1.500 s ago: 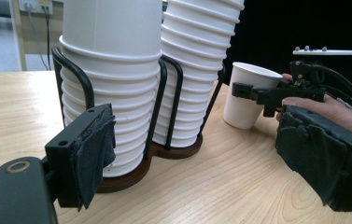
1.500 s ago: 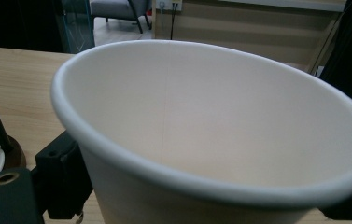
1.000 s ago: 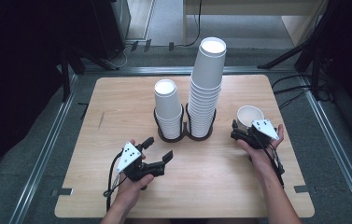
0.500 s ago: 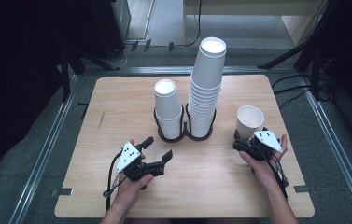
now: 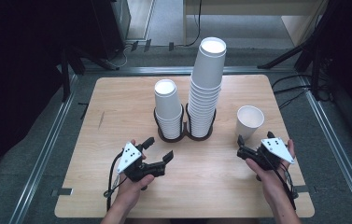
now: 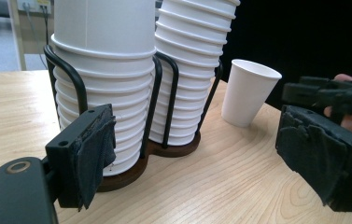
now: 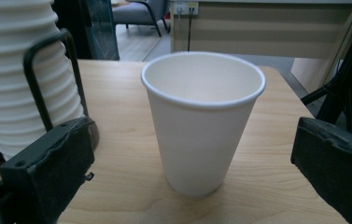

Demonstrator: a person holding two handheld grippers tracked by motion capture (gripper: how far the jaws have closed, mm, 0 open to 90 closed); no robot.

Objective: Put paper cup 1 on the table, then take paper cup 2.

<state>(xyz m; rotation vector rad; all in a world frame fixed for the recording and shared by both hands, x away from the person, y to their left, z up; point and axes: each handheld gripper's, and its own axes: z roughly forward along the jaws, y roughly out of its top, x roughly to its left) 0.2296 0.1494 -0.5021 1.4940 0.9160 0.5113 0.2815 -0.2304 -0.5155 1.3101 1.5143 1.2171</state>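
- One paper cup (image 5: 249, 122) stands upright and alone on the tabletop (image 5: 211, 186), to the right of the wire cup holder (image 5: 185, 133) and clear of it – that step looks done.
- Right claw (image 5: 242, 148) sits just on the near side of that cup, jaws wide apart, gripping nothing; the cup stands free.
- Left claw (image 5: 158, 149) waits in front of the holder, half open and empty.
- Both stacks (image 5: 206, 88) in the holder are full, so I'd judge more cups remain to pull.
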